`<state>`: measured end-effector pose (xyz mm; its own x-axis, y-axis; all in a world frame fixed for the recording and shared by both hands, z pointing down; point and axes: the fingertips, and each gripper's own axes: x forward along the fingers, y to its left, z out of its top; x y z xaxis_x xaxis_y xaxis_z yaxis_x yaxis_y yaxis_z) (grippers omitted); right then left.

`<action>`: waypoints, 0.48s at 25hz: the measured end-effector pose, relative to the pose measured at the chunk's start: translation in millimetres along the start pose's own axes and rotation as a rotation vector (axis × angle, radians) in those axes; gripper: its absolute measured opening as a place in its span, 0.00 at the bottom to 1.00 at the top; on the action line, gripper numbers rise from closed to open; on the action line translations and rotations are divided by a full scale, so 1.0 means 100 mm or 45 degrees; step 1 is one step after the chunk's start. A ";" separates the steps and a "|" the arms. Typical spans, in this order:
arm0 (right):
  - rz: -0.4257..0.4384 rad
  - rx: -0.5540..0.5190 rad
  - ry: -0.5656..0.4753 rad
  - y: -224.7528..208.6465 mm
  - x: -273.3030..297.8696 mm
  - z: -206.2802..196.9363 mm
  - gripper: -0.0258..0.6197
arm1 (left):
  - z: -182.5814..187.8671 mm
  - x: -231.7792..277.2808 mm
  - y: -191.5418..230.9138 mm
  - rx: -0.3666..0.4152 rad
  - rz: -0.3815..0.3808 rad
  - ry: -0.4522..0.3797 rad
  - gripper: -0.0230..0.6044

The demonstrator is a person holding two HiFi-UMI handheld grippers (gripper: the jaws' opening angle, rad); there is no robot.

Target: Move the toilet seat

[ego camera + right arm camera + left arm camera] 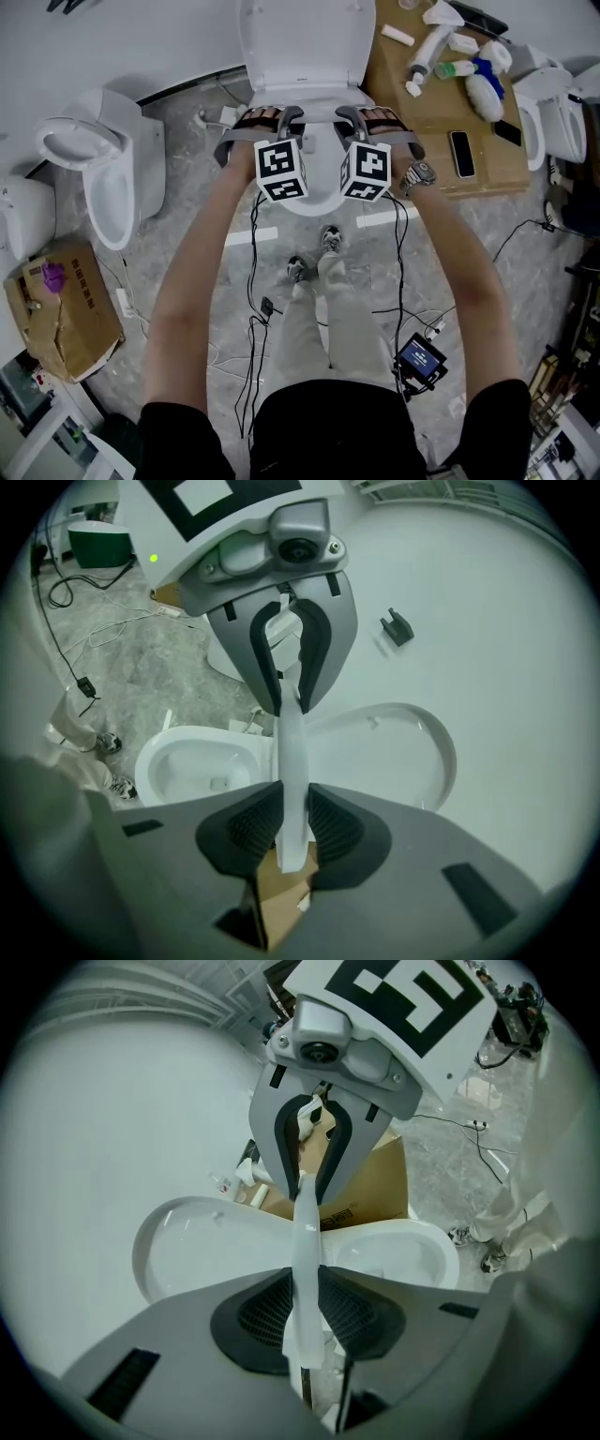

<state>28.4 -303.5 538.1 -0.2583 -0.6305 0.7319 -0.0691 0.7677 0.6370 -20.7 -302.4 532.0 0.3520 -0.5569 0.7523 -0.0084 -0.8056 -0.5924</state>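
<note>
1. Both forearms reach straight ahead and down, side by side. The left gripper [277,127] and right gripper [361,122] sit close together over the toilet, marker cubes facing up.
2. Left gripper: pads pressed on the toilet seat [306,1241], which is pinched edge-on as a thin white strip.
3. Right gripper: likewise clamped on the seat, gripping it from the opposite side. Each gripper view shows the other gripper at the strip's far end.
4. The seat stands tilted up between the raised lid [305,42] and the open bowl [403,1251], touching neither where visible.
5. Right of the toilet, just beside it: a cardboard box [441,103] carrying spray bottles [427,52] and a phone [461,153].
6. Left: a second toilet [103,169], well apart. Nearer the person, a battered carton [66,309].
7. Cables [258,309] trail across the floor round the person's feet.
</note>
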 end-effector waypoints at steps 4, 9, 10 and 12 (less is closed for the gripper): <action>0.005 -0.008 -0.018 -0.10 0.03 -0.01 0.18 | 0.00 0.03 0.10 -0.009 -0.001 0.011 0.18; 0.009 -0.008 -0.040 -0.26 0.06 -0.01 0.18 | 0.00 0.05 0.28 -0.024 0.018 0.021 0.18; 0.009 -0.008 -0.043 -0.29 0.07 -0.02 0.18 | 0.00 0.05 0.31 -0.030 0.018 0.023 0.18; 0.008 -0.008 -0.047 -0.35 0.09 -0.02 0.18 | 0.00 0.07 0.37 -0.040 0.016 0.029 0.18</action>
<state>30.3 -335.8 523.0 -0.2944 -0.6207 0.7267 -0.0610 0.7711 0.6338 -18.3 -335.7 515.5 0.3302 -0.5714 0.7513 -0.0419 -0.8041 -0.5931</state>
